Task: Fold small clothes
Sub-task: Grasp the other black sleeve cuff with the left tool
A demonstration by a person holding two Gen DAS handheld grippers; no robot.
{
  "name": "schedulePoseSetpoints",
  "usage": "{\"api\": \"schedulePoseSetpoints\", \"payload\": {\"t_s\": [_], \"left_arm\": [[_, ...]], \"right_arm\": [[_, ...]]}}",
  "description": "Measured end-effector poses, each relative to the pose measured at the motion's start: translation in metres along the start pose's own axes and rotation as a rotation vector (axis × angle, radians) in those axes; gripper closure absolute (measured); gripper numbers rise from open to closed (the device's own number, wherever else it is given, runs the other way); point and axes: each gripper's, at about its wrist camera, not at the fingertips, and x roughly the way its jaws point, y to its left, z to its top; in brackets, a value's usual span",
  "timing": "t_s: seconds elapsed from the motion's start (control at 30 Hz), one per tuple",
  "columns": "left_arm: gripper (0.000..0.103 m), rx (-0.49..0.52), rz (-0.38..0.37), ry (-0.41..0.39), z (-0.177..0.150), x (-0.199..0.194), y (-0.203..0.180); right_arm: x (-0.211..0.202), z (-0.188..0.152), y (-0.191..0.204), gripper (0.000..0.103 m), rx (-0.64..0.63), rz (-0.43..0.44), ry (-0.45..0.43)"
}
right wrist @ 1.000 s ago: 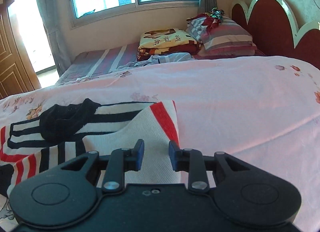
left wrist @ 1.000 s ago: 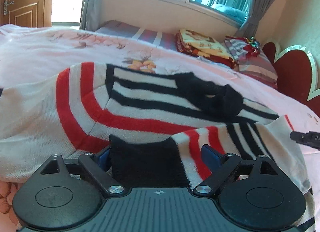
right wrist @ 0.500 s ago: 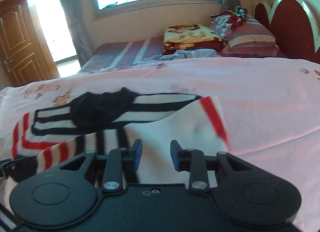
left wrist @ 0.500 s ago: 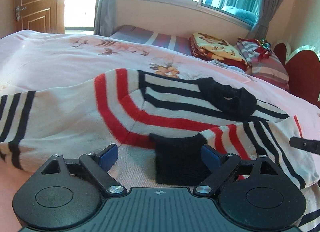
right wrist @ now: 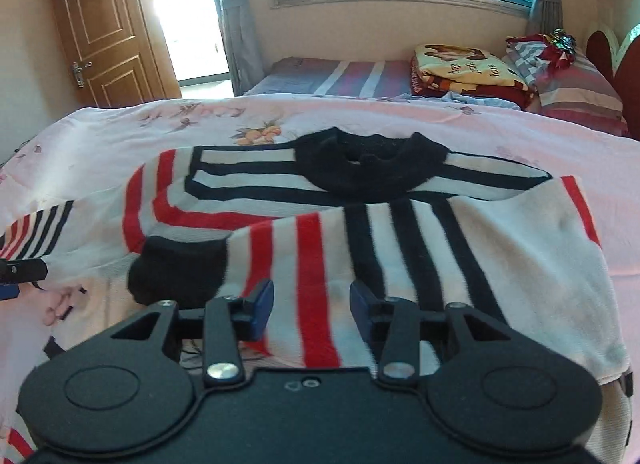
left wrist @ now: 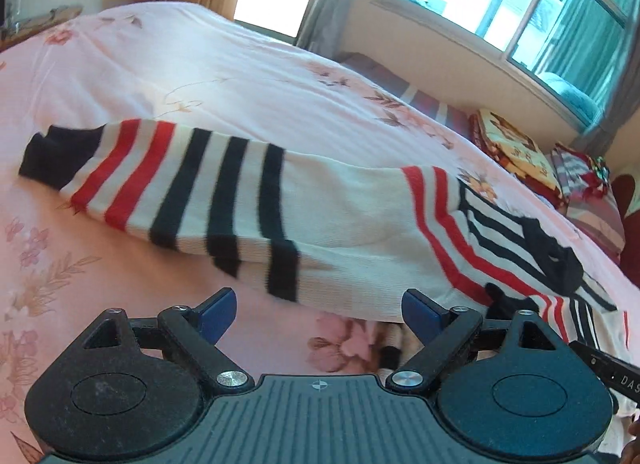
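Sweater of white knit with red and black stripes [right wrist: 360, 200] lies flat on the pink flowered bed [left wrist: 240, 76]. Its unfolded sleeve [left wrist: 192, 192] stretches crosswise just ahead of the left gripper [left wrist: 318, 310], jaws wide open and empty. The right gripper [right wrist: 312, 304], half open, holds nothing over the folded sleeve [right wrist: 400, 256].

Right gripper [right wrist: 311, 309]: jaws apart, empty, hovering over folded sleeve [right wrist: 400, 264] of striped sweater [right wrist: 248, 184]. Black cuff [right wrist: 176, 268] lies left of jaws. Sweater spread on pink floral bed [right wrist: 520, 132]. Folded blankets [right wrist: 464, 72] beyond.
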Motion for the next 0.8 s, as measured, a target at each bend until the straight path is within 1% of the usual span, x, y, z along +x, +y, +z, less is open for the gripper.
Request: {"api": "schedulePoseSetpoints", "payload": {"t_s": [0.13, 0.2, 0.27, 0.33, 0.4, 0.5, 0.53, 0.6, 0.63, 0.67, 0.7, 0.73, 0.8], "left_arm": [[0.014, -0.129, 0.029, -0.013, 0.004, 0.002, 0.048], [0.014, -0.180, 0.024, -0.023, 0.007, 0.005, 0.068], [0.014, -0.278, -0.020, -0.026, 0.008, 0.012, 0.091], [0.014, -0.377, -0.069, -0.065, 0.010, 0.017, 0.109], [0.014, -0.430, -0.095, -0.094, 0.015, 0.023, 0.120], [0.016, -0.480, -0.116, -0.132, 0.027, 0.036, 0.128], [0.020, -0.487, -0.116, -0.137, 0.030, 0.040, 0.129], [0.049, -0.506, -0.116, -0.142, 0.037, 0.051, 0.134], [0.055, -0.528, -0.116, -0.146, 0.038, 0.056, 0.137], [0.065, -0.557, -0.120, -0.152, 0.039, 0.058, 0.143], [0.072, -0.575, -0.122, -0.155, 0.039, 0.061, 0.146], [0.075, -0.584, -0.121, -0.155, 0.040, 0.063, 0.147], [0.089, -0.595, -0.121, -0.157, 0.039, 0.060, 0.147]], "right_arm": [[0.003, 0.003, 0.034, 0.061, -0.035, 0.051, -0.006], [0.006, 0.004, 0.047, 0.061, -0.043, 0.069, -0.006], [0.010, 0.005, 0.057, 0.061, -0.055, 0.075, -0.003], [0.014, 0.006, 0.064, 0.061, -0.063, 0.073, -0.001], [0.019, 0.006, 0.067, 0.061, -0.058, 0.069, -0.002], [0.024, 0.008, 0.069, 0.061, -0.043, 0.061, -0.002], [0.026, 0.009, 0.070, 0.060, -0.041, 0.057, -0.001], [0.031, 0.009, 0.071, 0.060, -0.036, 0.050, 0.001], [0.033, 0.009, 0.070, 0.060, -0.030, 0.047, 0.004], [0.035, 0.009, 0.070, 0.060, -0.023, 0.046, 0.006], [0.036, 0.008, 0.069, 0.060, -0.020, 0.043, 0.009], [0.037, 0.008, 0.069, 0.060, -0.020, 0.039, 0.010], [0.037, 0.008, 0.068, 0.060, -0.024, 0.034, 0.010]]}}
